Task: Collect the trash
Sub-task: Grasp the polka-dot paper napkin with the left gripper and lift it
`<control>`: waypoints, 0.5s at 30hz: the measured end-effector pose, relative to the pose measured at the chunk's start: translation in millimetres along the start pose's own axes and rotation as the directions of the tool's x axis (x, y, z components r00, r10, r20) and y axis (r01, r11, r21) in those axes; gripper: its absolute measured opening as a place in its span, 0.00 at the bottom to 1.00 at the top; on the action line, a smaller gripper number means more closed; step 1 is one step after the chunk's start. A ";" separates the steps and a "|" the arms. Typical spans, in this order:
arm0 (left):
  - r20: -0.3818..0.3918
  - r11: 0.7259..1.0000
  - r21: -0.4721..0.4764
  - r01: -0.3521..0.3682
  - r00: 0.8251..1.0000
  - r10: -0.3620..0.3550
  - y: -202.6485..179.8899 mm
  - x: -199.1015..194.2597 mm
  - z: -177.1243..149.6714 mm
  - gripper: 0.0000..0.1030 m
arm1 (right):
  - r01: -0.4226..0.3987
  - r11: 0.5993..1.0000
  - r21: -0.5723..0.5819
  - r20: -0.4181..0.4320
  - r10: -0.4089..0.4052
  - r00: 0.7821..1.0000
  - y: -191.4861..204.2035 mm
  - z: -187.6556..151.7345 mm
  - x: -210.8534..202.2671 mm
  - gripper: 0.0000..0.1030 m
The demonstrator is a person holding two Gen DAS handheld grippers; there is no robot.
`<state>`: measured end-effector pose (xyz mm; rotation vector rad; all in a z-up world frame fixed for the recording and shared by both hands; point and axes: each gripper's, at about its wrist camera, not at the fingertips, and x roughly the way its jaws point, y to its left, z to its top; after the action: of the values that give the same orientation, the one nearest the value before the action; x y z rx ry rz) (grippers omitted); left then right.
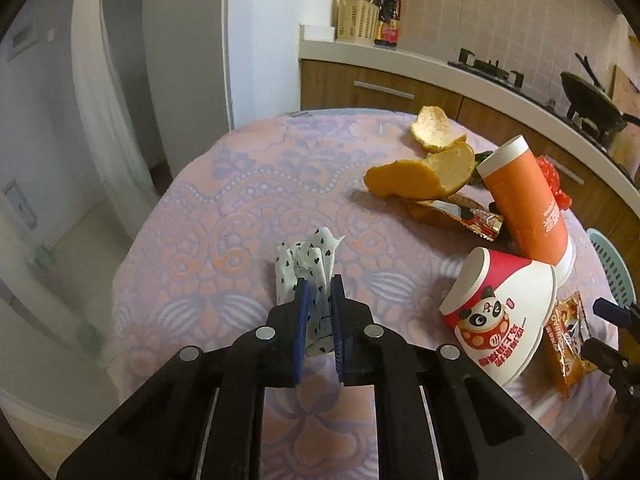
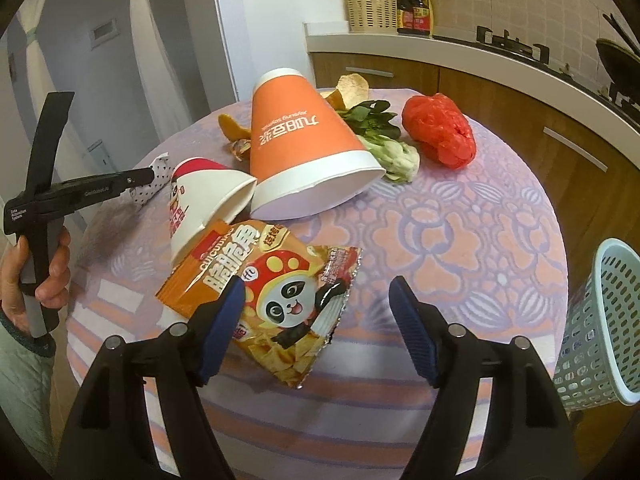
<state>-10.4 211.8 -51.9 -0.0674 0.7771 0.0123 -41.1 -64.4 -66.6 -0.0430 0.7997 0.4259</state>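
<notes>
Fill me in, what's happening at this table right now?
A person is clearing trash off the table. The left hand-held gripper is clamped on a crumpled heart-print tissue. The right hand-held gripper is open over a panda snack bag, not gripping it. Two tipped paper cups, peels, greens and a red plastic bag still lie there; a perforated basket waits beside the table.
</notes>
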 end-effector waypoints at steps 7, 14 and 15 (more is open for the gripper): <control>0.018 0.996 -0.071 0.052 0.999 -0.050 20.1 -5.7 0.7 0.08 | -0.003 1.000 -0.007 -0.003 0.003 1.000 5.2 1.7 2.3 0.69; 0.006 0.999 -0.047 -0.005 1.000 0.005 15.7 4.3 1.9 0.33 | 0.000 1.000 -0.004 -0.005 0.000 1.000 4.7 1.0 2.2 0.69; 0.005 0.999 -0.051 -0.001 1.000 0.002 16.5 5.2 1.5 0.35 | 0.003 1.000 -0.004 -0.003 -0.003 1.000 4.0 1.1 1.3 0.69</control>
<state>-6.3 228.3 -55.4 -0.1156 0.7714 0.0339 -41.0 -60.1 -66.2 -0.0486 0.8014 0.4246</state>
